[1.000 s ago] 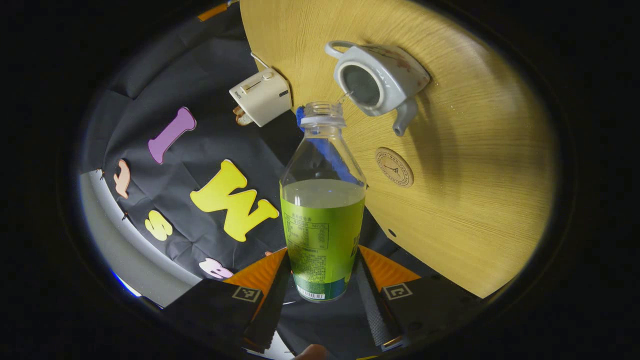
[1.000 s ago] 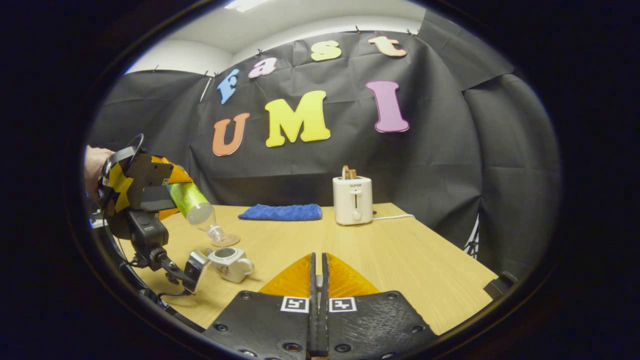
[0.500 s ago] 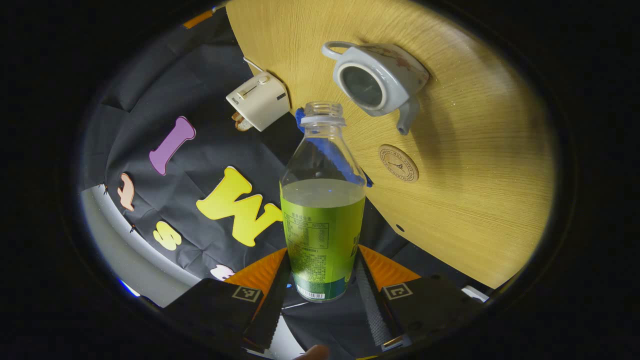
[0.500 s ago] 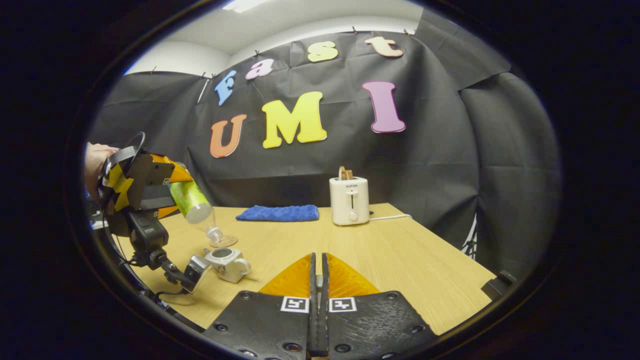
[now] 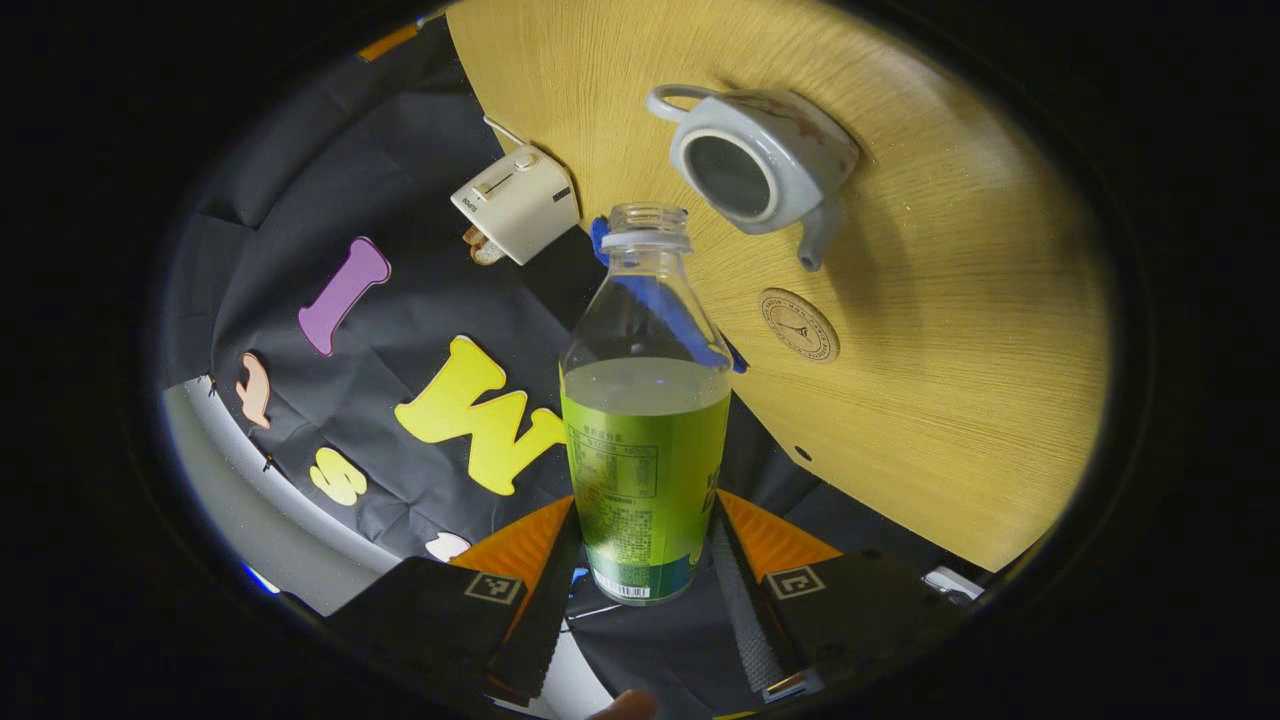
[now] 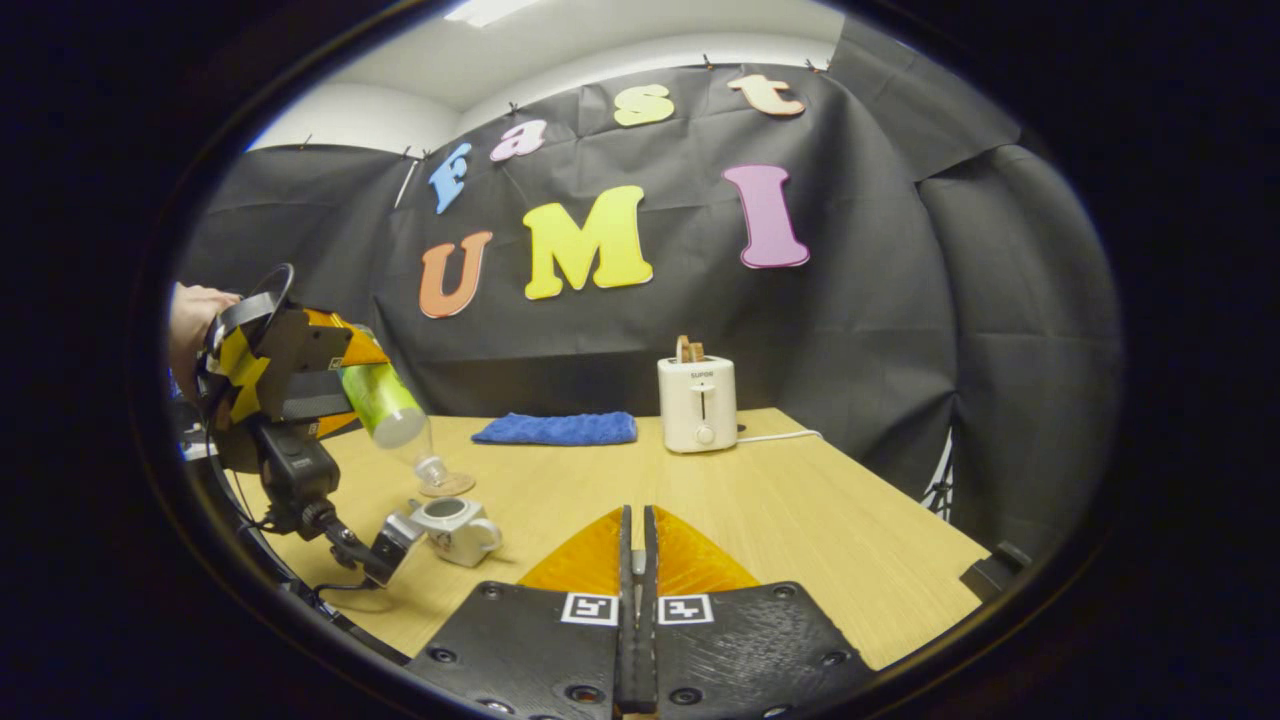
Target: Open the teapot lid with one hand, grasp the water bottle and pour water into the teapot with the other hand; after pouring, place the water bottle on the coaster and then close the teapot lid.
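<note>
The wooden table [image 6: 780,510] holds a white toaster [image 6: 698,404] and a blue cloth [image 6: 556,429] at the back. Your left gripper [image 5: 640,560] pinches the water bottle [image 5: 645,430], tipped above the open teapot [image 5: 760,165], with the round coaster [image 5: 798,325] just beside it. Your right gripper [image 6: 637,580] is pressed together; something thin may sit between its fingers, maybe the lid, but you can't tell.

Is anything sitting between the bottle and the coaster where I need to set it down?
Nothing visible. The water bottle, held in the left tongs, has bare table between it and the coaster; the teapot stands off to one side.
</note>
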A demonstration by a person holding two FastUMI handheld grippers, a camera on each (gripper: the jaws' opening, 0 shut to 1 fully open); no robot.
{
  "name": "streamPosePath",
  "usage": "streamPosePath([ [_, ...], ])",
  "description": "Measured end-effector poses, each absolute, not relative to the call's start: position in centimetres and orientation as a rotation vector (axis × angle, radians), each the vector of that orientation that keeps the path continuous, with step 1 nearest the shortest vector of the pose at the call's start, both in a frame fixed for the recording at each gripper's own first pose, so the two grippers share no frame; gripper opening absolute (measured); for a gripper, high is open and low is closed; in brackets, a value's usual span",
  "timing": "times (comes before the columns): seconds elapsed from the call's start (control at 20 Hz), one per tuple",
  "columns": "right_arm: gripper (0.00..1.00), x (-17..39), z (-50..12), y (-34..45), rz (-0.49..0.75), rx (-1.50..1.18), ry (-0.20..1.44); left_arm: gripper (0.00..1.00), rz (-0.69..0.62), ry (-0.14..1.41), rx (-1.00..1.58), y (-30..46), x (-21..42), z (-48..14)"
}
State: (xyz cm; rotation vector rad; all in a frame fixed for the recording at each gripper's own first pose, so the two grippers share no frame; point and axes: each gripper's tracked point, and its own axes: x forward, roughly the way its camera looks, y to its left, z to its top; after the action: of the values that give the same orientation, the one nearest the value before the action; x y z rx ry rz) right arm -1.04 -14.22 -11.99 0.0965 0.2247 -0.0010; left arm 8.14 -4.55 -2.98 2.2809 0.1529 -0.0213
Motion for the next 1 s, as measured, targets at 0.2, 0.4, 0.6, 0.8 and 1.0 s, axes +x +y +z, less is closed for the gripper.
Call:
streamPosePath([
  [0.2,0.00,-1.1,-12.0,-14.2,-0.002,0.098,0.225,0.73,-0.022,0.158,2.284,-4.4,7.9,-3.1],
  [0.4,0.00,-1.1,-11.9,-14.3,-0.004,0.099,0.223,0.73,-0.024,0.160,2.277,-4.3,8.0,-3.1],
  [0.6,0.00,-1.2,-11.9,-14.2,-0.007,0.098,0.225,0.73,-0.019,0.154,2.258,-4.2,8.1,-2.8],
  [0.8,0.00,-1.3,-11.5,-14.0,-0.017,0.090,0.224,0.73,-0.035,0.148,2.176,-3.4,8.2,-3.5],
  [1.0,0.00,-1.3,-10.8,-13.6,-0.020,0.095,0.224,0.73,-0.060,0.157,2.014,-1.8,8.2,-5.1],
])
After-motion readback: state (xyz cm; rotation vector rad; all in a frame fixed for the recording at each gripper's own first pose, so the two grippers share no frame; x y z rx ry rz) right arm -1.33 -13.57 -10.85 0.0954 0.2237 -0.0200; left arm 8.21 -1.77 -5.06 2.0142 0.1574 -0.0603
